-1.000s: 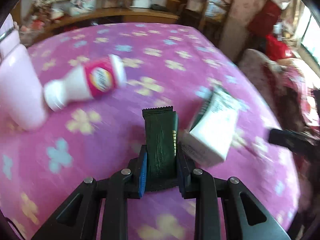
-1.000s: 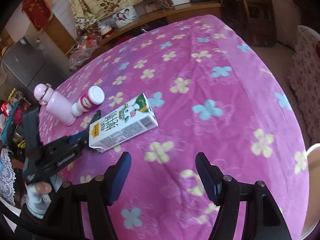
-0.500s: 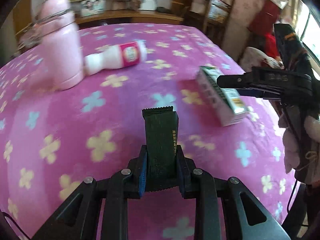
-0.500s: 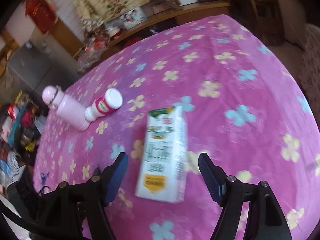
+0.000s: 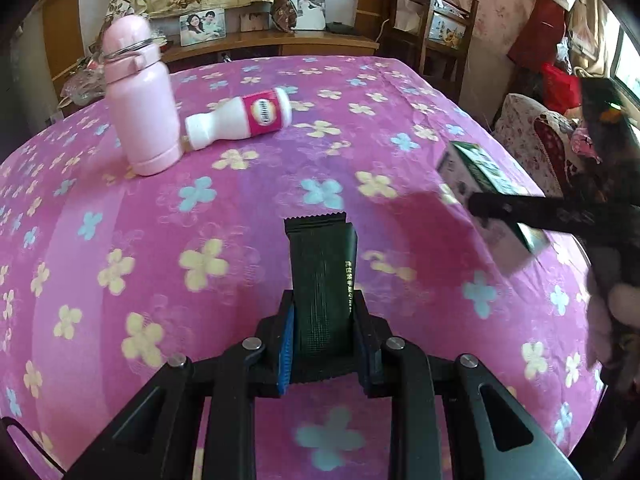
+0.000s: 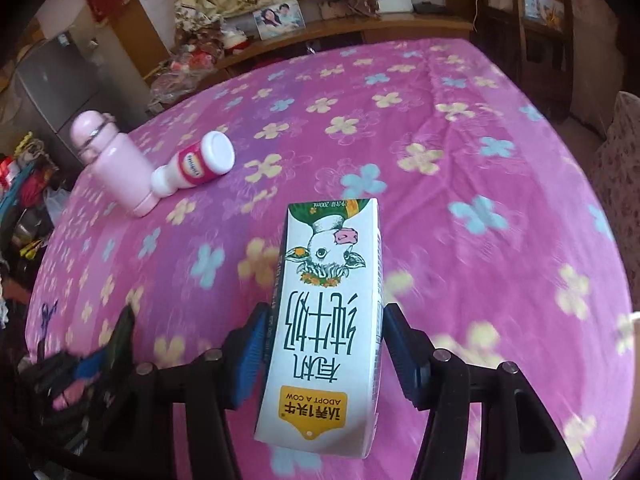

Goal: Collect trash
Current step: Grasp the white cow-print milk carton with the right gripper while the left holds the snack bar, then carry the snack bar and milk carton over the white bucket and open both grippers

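The left gripper [image 5: 322, 344] is squeezing tight on a dark green snack wrapper [image 5: 322, 280], which is sticking up toward 12 o'clock from between the pads. The wrapper looks thin, light and crinkly, so I think holding it low near its bottom end is keeping it from flopping.

The right gripper [image 6: 326, 346] is closing in on a milk carton [image 6: 326, 304], and its jaws have just been closing. The carton is sitting between them, with the blue pads at 9 and 3 o'clock right against its long sides. It looks like a light, probably empty box with smooth, slippery card walls that could dent, so a soft squeeze across the narrow middle seems best.

Farther off, at about 10 o'clock, a small yogurt bottle [image 6: 196, 166] is lying on its side on the pink flowered tablecloth [image 6: 460, 208]. It is touching a pink flask [image 6: 116, 168] that is standing up. The bottle looks round and may roll.
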Tool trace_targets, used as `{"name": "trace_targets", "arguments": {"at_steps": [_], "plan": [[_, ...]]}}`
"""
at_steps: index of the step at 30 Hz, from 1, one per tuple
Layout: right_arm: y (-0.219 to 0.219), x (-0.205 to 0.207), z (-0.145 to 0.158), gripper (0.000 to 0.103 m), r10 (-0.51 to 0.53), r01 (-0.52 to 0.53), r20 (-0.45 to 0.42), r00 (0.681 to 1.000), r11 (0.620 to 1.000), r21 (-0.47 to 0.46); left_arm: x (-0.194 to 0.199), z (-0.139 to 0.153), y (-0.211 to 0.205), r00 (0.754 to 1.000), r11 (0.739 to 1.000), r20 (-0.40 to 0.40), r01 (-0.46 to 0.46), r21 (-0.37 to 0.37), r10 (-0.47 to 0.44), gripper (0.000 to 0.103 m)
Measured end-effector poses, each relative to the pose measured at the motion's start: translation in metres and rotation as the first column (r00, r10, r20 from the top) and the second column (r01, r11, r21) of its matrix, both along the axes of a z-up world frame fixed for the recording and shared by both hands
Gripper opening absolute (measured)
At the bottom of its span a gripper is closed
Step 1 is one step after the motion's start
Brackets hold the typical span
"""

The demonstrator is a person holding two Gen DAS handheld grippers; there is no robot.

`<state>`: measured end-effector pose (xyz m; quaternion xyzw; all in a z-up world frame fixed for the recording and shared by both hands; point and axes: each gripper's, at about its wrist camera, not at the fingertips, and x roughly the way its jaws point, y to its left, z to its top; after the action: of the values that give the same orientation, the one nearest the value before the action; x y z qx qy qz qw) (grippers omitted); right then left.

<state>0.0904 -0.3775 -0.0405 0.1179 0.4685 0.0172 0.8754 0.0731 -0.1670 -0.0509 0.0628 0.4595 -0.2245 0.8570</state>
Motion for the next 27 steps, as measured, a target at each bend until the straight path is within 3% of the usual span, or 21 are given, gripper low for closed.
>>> {"name": "trace_targets", "arguments": {"at_steps": [12,27], "plan": [[-0.053,-0.101,0.027,0.060,-0.053,0.052,0.043,0.998,0.998,0.033,-0.046,0.017,-0.065,0.997,0.997,0.034,0.073,0.014,-0.073,0.027],[-0.137,-0.180,0.046,0.060,-0.189,0.187,0.081,0.979,0.982,0.030,-0.087,0.047,-0.166,0.970,0.973,0.077,0.229,0.009,-0.229,0.027]]}}
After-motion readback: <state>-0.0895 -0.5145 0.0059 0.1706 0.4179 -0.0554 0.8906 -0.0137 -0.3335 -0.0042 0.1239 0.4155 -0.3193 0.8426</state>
